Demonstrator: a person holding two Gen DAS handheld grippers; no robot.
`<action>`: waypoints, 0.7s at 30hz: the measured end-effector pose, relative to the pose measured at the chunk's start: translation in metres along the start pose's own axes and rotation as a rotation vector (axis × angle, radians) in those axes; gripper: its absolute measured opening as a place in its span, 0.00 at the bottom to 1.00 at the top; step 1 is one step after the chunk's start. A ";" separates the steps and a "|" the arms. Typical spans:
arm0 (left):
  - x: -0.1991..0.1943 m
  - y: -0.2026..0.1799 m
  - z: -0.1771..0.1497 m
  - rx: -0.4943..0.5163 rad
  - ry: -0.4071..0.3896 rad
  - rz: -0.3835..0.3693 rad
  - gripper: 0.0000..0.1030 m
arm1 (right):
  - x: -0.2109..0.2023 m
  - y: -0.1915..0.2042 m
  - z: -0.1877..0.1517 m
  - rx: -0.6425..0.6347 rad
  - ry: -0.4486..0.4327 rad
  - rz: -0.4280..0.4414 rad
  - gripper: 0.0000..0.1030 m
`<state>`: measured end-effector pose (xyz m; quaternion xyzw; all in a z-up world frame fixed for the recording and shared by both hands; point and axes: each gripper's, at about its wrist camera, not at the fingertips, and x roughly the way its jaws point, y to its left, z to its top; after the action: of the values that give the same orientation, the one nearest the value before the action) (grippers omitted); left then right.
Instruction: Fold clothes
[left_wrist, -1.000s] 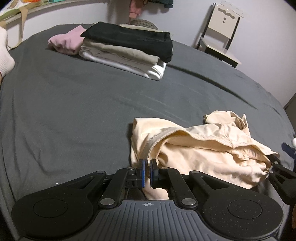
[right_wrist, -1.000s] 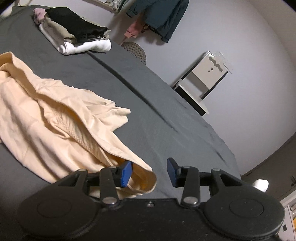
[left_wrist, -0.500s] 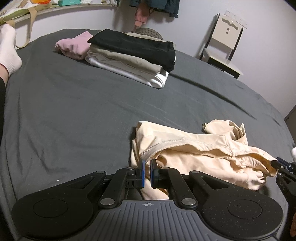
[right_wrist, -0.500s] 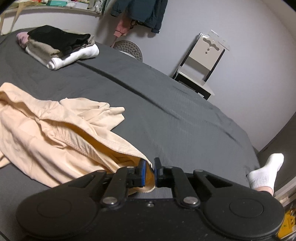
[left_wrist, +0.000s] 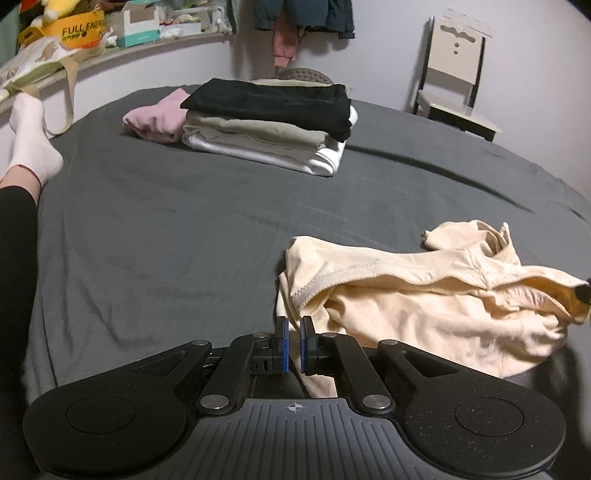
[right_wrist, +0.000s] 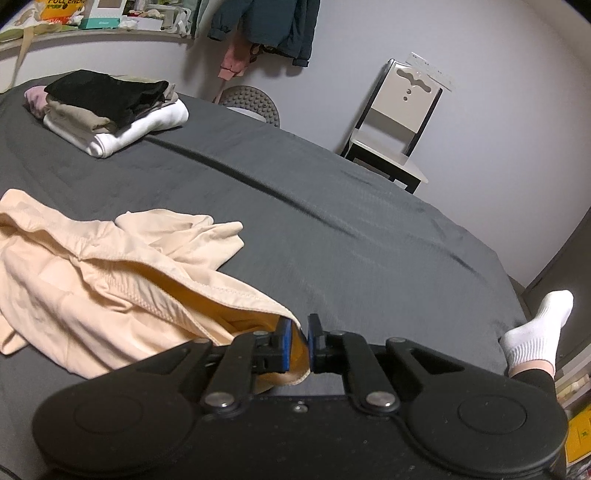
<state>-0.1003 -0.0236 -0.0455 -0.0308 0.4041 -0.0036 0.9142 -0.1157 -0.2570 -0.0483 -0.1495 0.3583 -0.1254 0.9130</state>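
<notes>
Garment: cream garment (left_wrist: 424, 295) lies crumpled on the grey bed (left_wrist: 184, 229), strung between both grippers, its long axis running side to side.
Left gripper (left_wrist: 292, 345): fingers nearly together on the garment's left edge; the pinch looks made, though the cloth between the pads is hard to see.
Right gripper (right_wrist: 299, 341): clamped on the hem at the opposite end, cloth plainly between the pads.
Coming move: my guess, lift and pull apart along that axis to spread it flat.
Surroundings: folded stack (left_wrist: 273, 125) with pink garment (left_wrist: 155, 116) well apart at the far side; socked foot (right_wrist: 539, 325) near the right gripper; chair (right_wrist: 399, 122) beyond the bed.
Obstruction: nothing between the grippers.
</notes>
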 end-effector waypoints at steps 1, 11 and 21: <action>-0.002 0.001 -0.001 -0.001 -0.001 -0.008 0.03 | 0.000 0.000 0.000 0.000 0.001 0.001 0.09; -0.001 0.008 0.004 -0.028 -0.056 -0.028 0.62 | -0.001 -0.001 0.000 0.007 0.006 0.010 0.09; 0.015 0.008 0.001 -0.073 -0.074 0.031 0.61 | 0.000 -0.001 0.000 0.013 0.006 0.003 0.09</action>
<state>-0.0897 -0.0165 -0.0562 -0.0580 0.3702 0.0262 0.9268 -0.1161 -0.2579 -0.0479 -0.1427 0.3604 -0.1266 0.9131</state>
